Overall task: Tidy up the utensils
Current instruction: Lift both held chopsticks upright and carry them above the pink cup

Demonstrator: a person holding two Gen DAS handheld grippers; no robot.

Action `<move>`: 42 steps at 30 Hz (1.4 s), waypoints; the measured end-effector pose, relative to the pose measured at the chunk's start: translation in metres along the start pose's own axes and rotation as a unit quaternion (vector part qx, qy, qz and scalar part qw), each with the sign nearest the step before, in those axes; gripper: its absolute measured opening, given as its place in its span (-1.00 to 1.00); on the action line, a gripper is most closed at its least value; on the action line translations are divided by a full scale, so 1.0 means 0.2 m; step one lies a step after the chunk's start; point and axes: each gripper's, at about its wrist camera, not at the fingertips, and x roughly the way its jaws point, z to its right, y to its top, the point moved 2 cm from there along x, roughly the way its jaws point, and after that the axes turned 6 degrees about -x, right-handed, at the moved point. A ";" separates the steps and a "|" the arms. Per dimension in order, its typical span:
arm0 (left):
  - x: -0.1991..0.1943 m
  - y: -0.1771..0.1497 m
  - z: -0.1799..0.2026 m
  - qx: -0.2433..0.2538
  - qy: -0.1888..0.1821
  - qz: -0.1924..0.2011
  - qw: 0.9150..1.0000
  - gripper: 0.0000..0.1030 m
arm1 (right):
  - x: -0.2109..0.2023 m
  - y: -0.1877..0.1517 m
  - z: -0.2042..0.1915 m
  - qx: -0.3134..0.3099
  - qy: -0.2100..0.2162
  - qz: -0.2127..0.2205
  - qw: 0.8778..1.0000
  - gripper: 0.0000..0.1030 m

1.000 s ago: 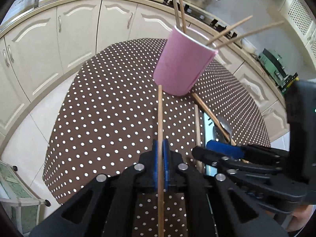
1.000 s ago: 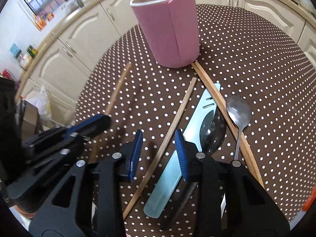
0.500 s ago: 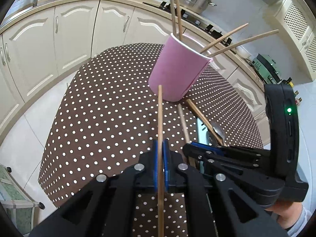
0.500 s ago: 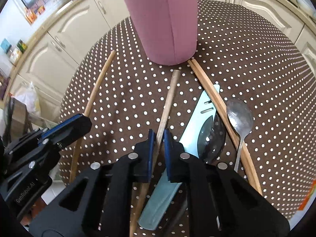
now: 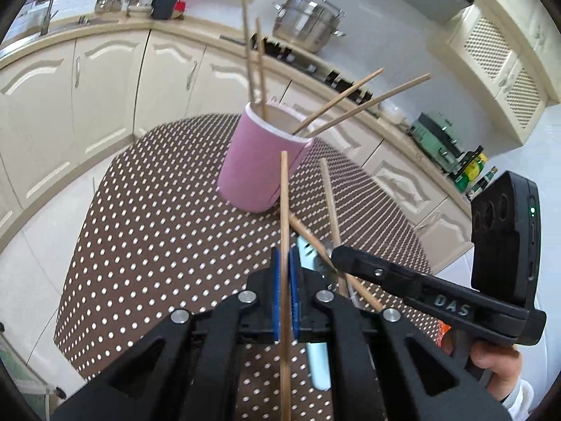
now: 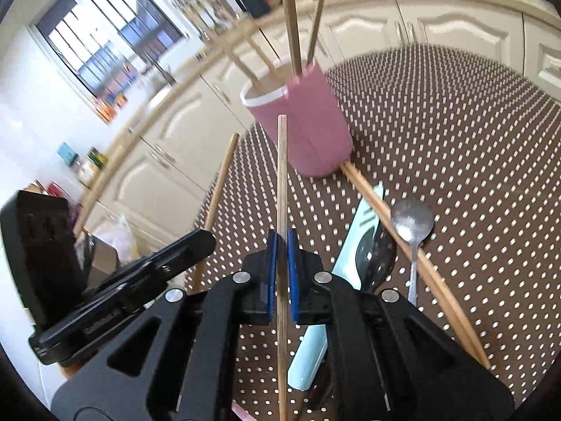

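The left gripper (image 5: 284, 273) was clamped on a chopstick (image 5: 284, 210), its blue pads pressed against both sides of the stick. The right gripper (image 6: 281, 245) was likewise closed tight on a second chopstick (image 6: 282, 182). In the left wrist view the right gripper's side bore the raised letters "DAS"; in the right wrist view a line of small lettering ran along the left gripper's arm, too blurred to read.

Each held chopstick ran straight out along its gripper's fingers, its long axis pointing to 12 o'clock, with the free end up near the pink cup (image 5: 261, 168). Both were plain, pale wooden sticks, slim and square-cut at the tip, raised off the table.

The pink cup stood on the brown polka-dot tablecloth (image 5: 147, 231) at 12 o'clock from both grippers. It had a white rim and held four more chopsticks, two nearly upright and two leaning toward 2 o'clock in the left wrist view.

At 3 o'clock from the right gripper, a pair of chopsticks (image 6: 413, 245), a metal spoon (image 6: 412, 222), a pale blue knife (image 6: 336, 273) and a dark slotted spoon (image 6: 375, 259) lay on the cloth.
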 end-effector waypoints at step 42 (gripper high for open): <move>0.07 0.74 0.24 0.052 -0.038 0.416 0.907 -0.90 | -0.15 0.69 -0.17 -0.160 -0.060 0.395 0.903 -0.87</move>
